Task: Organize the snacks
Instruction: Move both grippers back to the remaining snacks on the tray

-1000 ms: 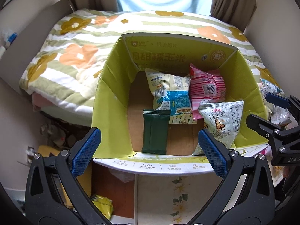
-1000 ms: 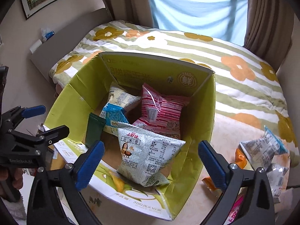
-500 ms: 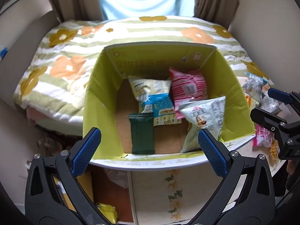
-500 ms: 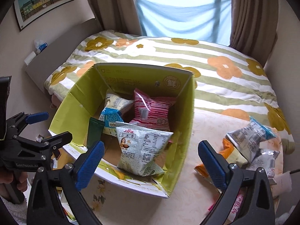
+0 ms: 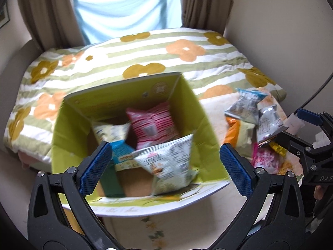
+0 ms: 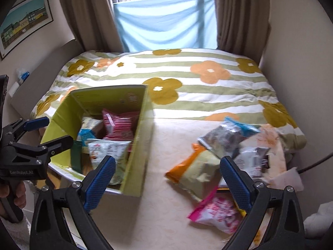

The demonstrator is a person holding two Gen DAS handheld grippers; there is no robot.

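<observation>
Snacks are seen in two groups. Several packets already lie inside the green cardboard box (image 5: 68, 137) at the centre of the left wrist view: a pink striped bag (image 5: 153, 123), a white printed bag (image 5: 170, 166) leaning against the near right corner, a pale bag (image 5: 110, 131) and a dark green packet (image 5: 111, 184) at the lower left of the box floor. The box is left with its top open, presumably so that packets can be dropped in from above. The rest of the snacks are heaped on the cream tabletop (image 6: 166, 145) at the right of the right wrist view, well apart from the box: a grey bag with a blue end (image 6: 226, 135), an orange-edged bag (image 6: 197, 173) and a pink packet (image 6: 216, 214) at the lower right. The right gripper (image 6: 167, 177) is held spread wide and empty above this heap, judged to be lined up for the next pick. The left gripper (image 5: 165, 168) is likewise spread and empty over the box's near edge.
</observation>
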